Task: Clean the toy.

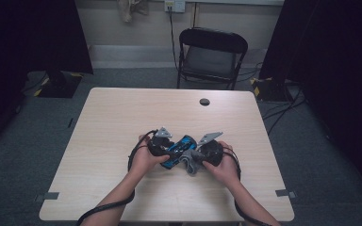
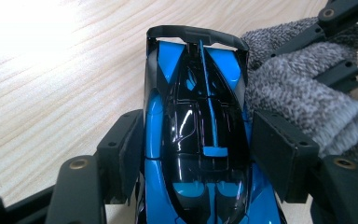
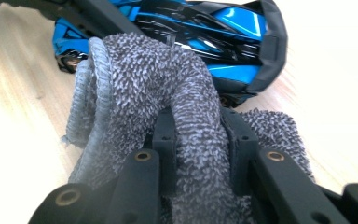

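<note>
L gripper (image 2: 193, 154) fingers clamp the toy car (image 2: 198, 135) by its sides on the tabletop (image 1: 122, 117); R gripper (image 3: 200, 140) fingers pinch a grey cloth (image 3: 168, 88), pressed vs car's flank; wiping looks underway, prob. roof & far side left.

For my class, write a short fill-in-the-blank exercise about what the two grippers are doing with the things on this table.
1. The left gripper is clamped on a black and ____ toy car.
2. The right gripper has its jaws shut on a grey ____.
3. The cloth touches the car's side, and both sit on a ____ table.
4. Behind the table stands a black folding ____.

Missing words: blue; cloth; wooden; chair
</note>
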Available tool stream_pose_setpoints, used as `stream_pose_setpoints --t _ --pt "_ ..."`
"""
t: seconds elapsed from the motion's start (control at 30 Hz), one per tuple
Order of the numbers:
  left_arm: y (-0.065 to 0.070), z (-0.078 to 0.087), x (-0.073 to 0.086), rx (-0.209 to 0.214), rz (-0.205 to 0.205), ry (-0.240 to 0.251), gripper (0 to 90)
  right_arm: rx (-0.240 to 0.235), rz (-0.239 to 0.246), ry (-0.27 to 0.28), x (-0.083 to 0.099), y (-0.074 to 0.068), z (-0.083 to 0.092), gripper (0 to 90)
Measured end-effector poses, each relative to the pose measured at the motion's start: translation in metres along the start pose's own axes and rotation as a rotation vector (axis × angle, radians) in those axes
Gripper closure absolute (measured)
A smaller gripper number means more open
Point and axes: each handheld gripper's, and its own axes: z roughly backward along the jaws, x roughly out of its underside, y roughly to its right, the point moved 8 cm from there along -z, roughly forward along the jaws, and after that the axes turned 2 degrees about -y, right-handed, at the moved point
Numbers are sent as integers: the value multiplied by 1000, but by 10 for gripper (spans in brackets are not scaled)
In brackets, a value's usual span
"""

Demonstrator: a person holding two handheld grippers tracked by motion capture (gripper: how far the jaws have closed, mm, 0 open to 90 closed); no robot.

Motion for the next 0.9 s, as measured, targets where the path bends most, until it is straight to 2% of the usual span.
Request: stream_pose_setpoints --t 0.37,0.7,0.9 --pt "0 1 1 1 -3 -1 359 32 -33 6 3 13 3 711" --pt "0 1 0 1 -4 -12 360 84 -61 4 8 27 9 715" --pt "-1 1 0 6 2 -10 361 54 -55 16 16 28 22 718"
